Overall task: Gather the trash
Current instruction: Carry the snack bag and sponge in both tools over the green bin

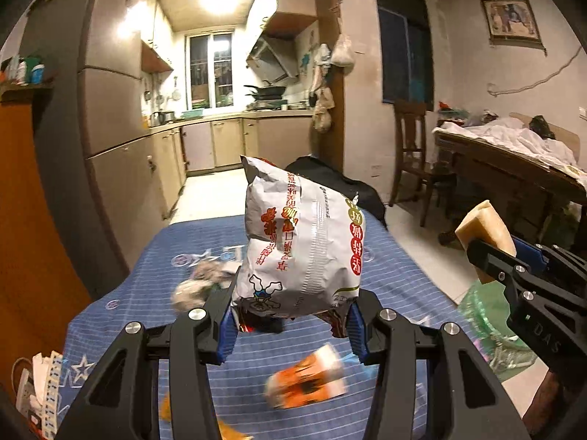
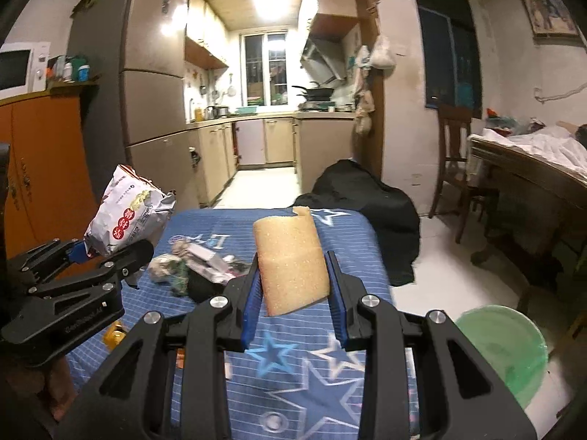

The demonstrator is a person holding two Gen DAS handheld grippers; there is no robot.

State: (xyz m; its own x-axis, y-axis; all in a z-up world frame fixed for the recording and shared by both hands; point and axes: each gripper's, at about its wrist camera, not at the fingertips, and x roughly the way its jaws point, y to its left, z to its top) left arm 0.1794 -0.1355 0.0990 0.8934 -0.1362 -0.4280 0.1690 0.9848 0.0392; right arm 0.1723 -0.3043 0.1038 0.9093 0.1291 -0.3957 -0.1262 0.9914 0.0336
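The crumpled silver snack bag (image 1: 297, 242) sits clamped in the left hand-held gripper (image 1: 290, 324); the right hand-held gripper (image 2: 293, 293), pinching a tan foam piece (image 2: 291, 264), is nearer the green plastic bin (image 2: 502, 348) to its lower right.

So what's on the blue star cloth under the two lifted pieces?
On the cloth lies a heap of crumpled wrappers and an orange packet. The snack bag in the left gripper and the sponge in the right gripper cover parts behind them.

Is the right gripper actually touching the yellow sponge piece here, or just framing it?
Touching. In the right wrist view the right gripper has both blue pads pressed against the sides of the sponge piece, which stands lifted above the blue starred cloth.
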